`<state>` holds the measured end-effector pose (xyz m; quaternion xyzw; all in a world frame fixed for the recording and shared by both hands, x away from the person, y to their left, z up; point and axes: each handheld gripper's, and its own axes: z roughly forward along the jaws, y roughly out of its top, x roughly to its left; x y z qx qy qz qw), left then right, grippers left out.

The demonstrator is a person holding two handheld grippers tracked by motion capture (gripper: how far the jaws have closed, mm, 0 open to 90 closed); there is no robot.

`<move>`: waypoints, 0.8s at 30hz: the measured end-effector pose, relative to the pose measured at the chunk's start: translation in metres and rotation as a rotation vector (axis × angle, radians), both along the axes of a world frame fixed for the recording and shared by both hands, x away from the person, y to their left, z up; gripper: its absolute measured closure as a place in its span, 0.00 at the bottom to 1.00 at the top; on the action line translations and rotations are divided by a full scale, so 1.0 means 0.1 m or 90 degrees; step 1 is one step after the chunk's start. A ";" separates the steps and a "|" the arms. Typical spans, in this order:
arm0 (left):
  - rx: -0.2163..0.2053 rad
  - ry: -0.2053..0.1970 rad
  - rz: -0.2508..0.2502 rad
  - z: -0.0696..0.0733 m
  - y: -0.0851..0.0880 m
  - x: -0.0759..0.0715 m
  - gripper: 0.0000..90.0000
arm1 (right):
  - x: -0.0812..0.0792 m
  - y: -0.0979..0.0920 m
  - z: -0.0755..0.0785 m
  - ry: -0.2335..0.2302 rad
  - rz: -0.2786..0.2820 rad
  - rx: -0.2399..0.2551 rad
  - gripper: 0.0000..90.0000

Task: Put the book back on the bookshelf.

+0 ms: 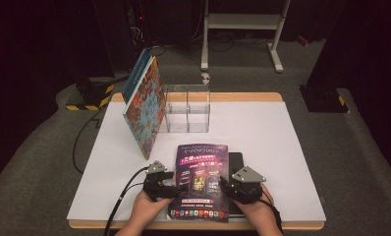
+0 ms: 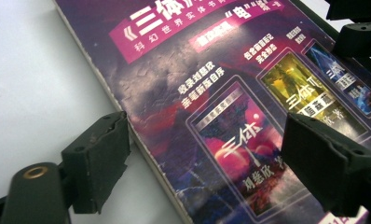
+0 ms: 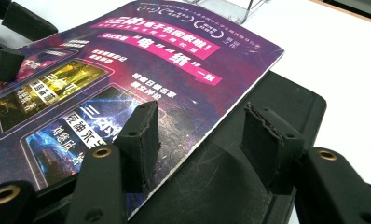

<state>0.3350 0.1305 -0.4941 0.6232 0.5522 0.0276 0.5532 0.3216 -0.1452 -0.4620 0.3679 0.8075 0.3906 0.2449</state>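
Hand-held grippers flank purple book [image 1: 202, 181]; clear organizer [image 1: 187, 109] stands behind.

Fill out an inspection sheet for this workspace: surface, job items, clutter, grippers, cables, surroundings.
Surface: white board on a wood-edged table, on grey carpet.
Job's things: purple book lies flat at the near edge, partly over a black slab. Colourful book leans tilted against a clear acrylic organizer.
Clutter: nothing seen.
Grippers: left gripper open, jaws astride the purple book's left edge, pads not pressing. Right gripper open, jaws astride that book's right edge above the slab, no visible grip.
Cables: a black cable trails from the left gripper over the near edge; another runs on the carpet at left.
Surroundings: white stand frame behind the table, dark equipment at the back, hazard-striped bases on both sides.
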 end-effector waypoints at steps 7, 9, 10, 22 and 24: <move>-0.012 -0.005 -0.010 0.01 -0.05 -0.02 0.17 | 0.00 -0.05 0.00 0.009 -0.008 0.010 0.45; -0.011 -0.011 -0.020 0.02 -0.08 -0.04 0.18 | 0.01 -0.08 0.00 0.009 -0.014 0.014 0.44; -0.012 -0.012 -0.022 0.02 -0.09 -0.04 0.18 | 0.01 -0.11 0.00 0.007 -0.017 0.014 0.44; -0.012 -0.058 -0.066 0.14 -0.39 -0.12 0.19 | 0.06 -0.38 0.00 0.004 -0.073 0.019 0.43; -0.011 -0.067 -0.065 0.16 -0.41 -0.12 0.19 | 0.05 -0.42 0.01 0.006 -0.079 0.030 0.42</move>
